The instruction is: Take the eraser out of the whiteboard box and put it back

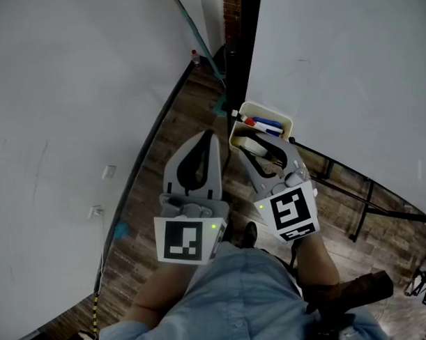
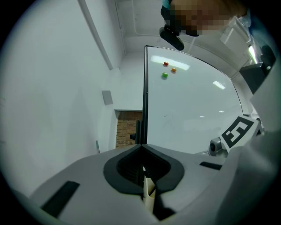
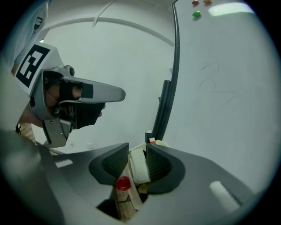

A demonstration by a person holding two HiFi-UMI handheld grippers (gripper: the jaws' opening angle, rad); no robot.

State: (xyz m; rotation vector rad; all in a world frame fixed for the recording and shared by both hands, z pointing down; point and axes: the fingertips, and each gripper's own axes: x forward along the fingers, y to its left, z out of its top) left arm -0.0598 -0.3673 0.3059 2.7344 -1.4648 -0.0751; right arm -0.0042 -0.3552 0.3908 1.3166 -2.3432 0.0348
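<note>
The right gripper point(image 1: 265, 151) reaches down into the small cream plastic box point(image 1: 265, 108) fixed at the foot of the white whiteboard point(image 1: 335, 71). Its jaws stand fairly wide on either side of the white block-shaped eraser point(image 3: 138, 169). In the right gripper view the eraser lies close against one pad, while a thin gap shows at the other, so the jaws look to bracket it rather than press on it. The eraser sits at the near end of the box, crowded beside a red-capped marker point(image 3: 123, 183) and a blue marker point(image 1: 271, 123). The left gripper point(image 2: 142, 148) hangs beside the right one over the dark wooden floor point(image 1: 170, 153), its jaws closed tip to tip with nothing between them, and plays no part. The eraser is probably very light, with a stiff body and perhaps a softer wiping face, so it should need only a modest squeeze and is not likely to break. The sensible hold seems to be across its two long flat sides, near the middle, where the ribbed pads get full contact. Taken near a corner, it could pivot, or catch on the markers or the box wall as it comes out.
</note>
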